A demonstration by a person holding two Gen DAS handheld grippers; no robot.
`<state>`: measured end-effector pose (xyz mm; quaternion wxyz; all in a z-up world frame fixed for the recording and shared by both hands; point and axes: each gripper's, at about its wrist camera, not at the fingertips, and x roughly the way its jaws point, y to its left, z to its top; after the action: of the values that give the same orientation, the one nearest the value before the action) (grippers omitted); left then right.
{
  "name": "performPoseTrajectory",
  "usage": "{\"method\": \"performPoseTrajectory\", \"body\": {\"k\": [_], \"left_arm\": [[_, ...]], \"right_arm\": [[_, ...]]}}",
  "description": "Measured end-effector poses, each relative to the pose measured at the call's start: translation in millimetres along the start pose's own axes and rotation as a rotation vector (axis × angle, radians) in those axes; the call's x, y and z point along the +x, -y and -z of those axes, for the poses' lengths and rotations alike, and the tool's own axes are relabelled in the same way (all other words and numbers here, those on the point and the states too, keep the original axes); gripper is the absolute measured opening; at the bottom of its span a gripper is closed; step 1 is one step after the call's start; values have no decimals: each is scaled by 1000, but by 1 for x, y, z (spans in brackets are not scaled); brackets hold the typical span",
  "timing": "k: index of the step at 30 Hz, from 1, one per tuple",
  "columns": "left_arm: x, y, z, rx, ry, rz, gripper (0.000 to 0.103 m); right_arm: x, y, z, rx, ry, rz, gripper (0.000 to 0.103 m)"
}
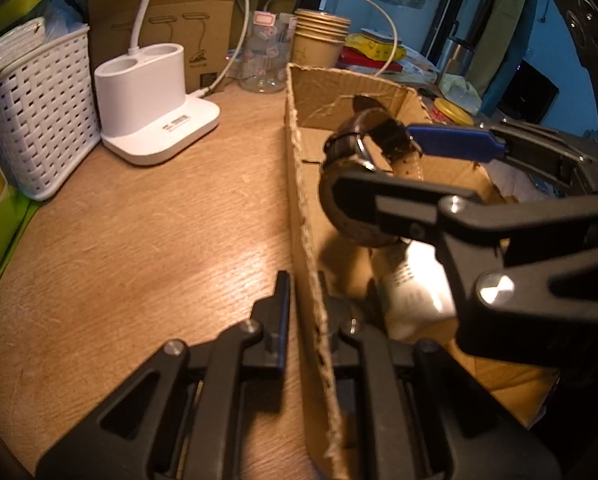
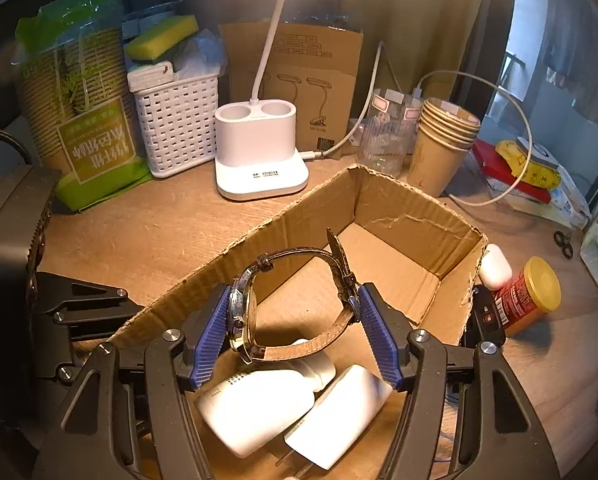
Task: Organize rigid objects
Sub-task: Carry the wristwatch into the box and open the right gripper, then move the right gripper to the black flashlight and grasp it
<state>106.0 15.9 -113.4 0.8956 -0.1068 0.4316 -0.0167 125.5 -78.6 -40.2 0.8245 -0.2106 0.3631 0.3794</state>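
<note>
While right gripper clamps watch above white bottles, left gripper pinches box wall.

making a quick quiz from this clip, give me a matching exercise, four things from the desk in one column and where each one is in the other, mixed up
Things
1. brown leather-strap wristwatch
2. two white plastic bottles
3. red jar with a yellow lid
4. stack of brown paper cups

Places
A. lying on its side on the wooden desk, right of the open cardboard box
B. standing upright behind the box
C. held between the blue pads of the right gripper, above the box
D. lying on the box floor

Pairs: 1-C, 2-D, 3-A, 4-B
</note>
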Motion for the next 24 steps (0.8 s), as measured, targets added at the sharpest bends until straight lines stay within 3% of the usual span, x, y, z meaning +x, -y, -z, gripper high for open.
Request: {"method": "performPoseTrajectory", "body": {"k": [6, 9, 12, 24], "left_arm": [[0, 0, 0, 0, 0, 0, 11], [-1, 0, 0, -1, 0, 0, 11], [0, 0, 0, 0, 0, -1, 11], [-1, -1, 0, -1, -1, 0, 11]], "right_arm": [[-1, -2, 1, -3, -2, -20, 68], [-4, -3, 1, -8, -2, -37, 76], [-5, -4, 0, -13, -8, -33, 77], [-35, 29, 2, 122, 129, -21, 77]]}}
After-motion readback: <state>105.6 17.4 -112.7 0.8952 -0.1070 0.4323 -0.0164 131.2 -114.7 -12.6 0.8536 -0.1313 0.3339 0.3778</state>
